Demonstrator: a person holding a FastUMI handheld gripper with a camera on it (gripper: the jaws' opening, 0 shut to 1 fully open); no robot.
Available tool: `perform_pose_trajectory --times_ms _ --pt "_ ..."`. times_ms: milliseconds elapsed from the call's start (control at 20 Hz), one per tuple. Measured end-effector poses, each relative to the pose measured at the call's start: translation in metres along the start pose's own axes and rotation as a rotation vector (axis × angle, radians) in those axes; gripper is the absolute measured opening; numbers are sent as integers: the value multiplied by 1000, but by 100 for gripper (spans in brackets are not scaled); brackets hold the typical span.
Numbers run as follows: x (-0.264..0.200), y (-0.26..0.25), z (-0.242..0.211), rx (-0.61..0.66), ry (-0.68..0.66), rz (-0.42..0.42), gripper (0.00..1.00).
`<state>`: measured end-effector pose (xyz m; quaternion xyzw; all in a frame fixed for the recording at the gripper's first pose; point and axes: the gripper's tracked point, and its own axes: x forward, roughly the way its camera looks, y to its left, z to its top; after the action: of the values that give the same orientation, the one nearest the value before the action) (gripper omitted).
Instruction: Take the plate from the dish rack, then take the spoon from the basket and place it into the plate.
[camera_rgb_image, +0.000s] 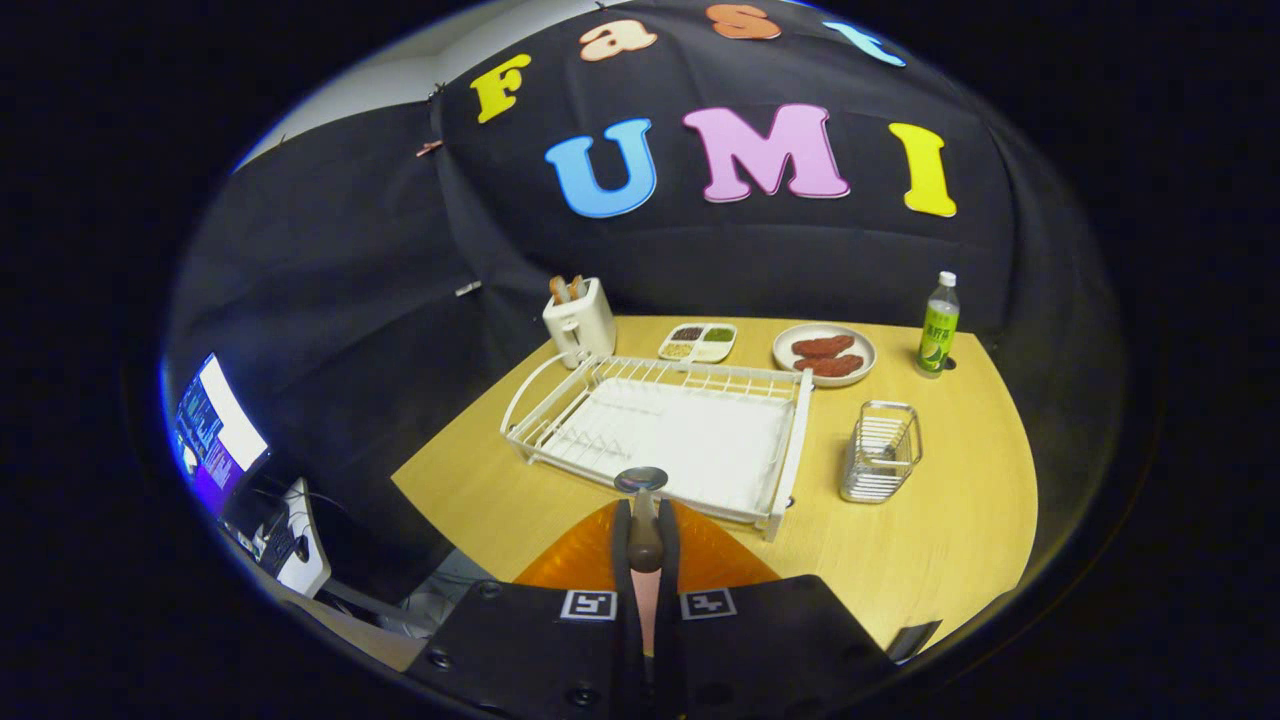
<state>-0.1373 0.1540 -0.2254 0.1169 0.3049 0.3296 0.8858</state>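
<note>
My gripper (645, 545) is shut on the spoon (642, 505), which stands upright between the fingers with its metal bowl (641, 480) on top and its dark handle pinched below. Right under and just ahead of the fingers lies the orange plate (580, 560) on the wooden table, near its front edge. The spoon hangs over the plate's middle. Beyond the plate stands the white dish rack (770, 440), with nothing in it. To the right of the rack is the metal wire basket (880, 452), also with nothing in it.
Behind the rack stand a white toaster (579, 322), a small divided tray of foods (698, 342) and a plate of brown food (824, 354). A green bottle (938, 327) is at the back right. A monitor and keyboard (250, 470) sit off the table's left.
</note>
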Motion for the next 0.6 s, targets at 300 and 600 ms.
perform_pose_trajectory --times_ms 300,600 --pt "47 8 -78 -54 161 0 8" --pt "75 10 -87 -94 167 22 8"
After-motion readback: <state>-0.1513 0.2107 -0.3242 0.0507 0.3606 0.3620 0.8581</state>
